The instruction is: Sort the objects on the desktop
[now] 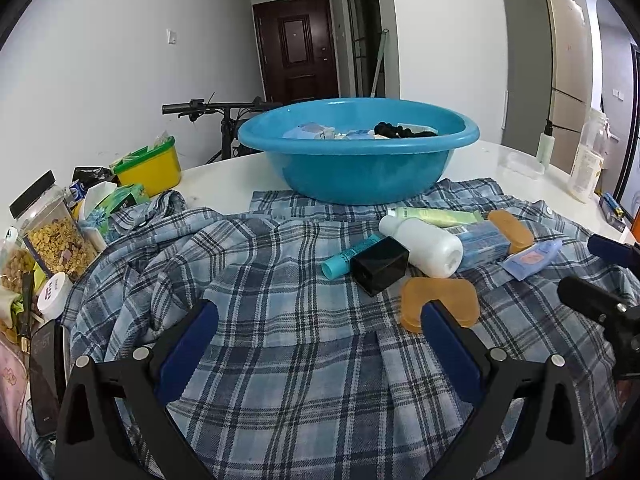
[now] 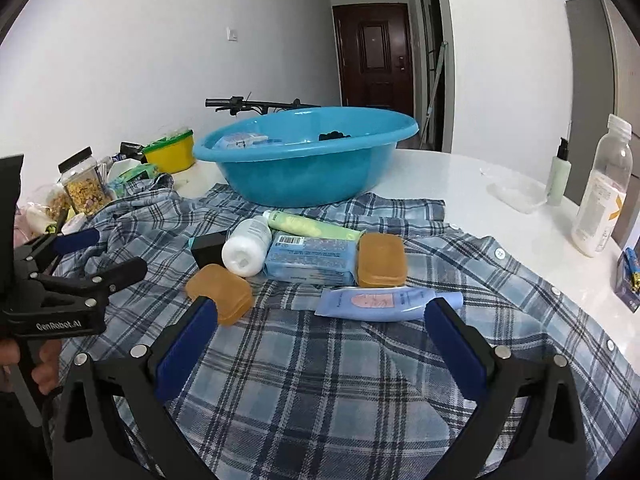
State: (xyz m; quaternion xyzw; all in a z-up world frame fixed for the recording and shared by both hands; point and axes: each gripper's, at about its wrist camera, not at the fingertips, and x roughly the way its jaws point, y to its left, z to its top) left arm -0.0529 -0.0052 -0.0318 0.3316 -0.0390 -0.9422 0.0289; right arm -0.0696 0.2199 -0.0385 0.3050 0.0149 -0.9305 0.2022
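Note:
A blue basin point(image 1: 360, 172) point(image 2: 304, 176) stands on a plaid shirt point(image 1: 280, 340) point(image 2: 320, 380) and holds a few small items. In front of it lie a white bottle point(image 1: 428, 246) point(image 2: 246, 246), a black box point(image 1: 380, 266), a teal tube point(image 1: 348, 256), a green tube point(image 2: 312, 226), a blue packet point(image 2: 310, 258), two amber soap bars point(image 1: 444, 300) point(image 2: 222, 292) point(image 2: 382, 260) and a pale blue tube point(image 2: 384, 302). My left gripper point(image 1: 320, 312) is open, empty, just short of the near soap bar. My right gripper point(image 2: 320, 312) is open, empty, before the pale blue tube.
Food jars point(image 1: 56, 236), a yellow tub point(image 1: 150, 164) and a phone point(image 1: 44, 372) crowd the table's left side. A spray bottle point(image 2: 560, 176), a drink bottle point(image 2: 602, 192) and a clear lid point(image 2: 516, 196) stand at the right. A bicycle point(image 1: 224, 120) is behind the table.

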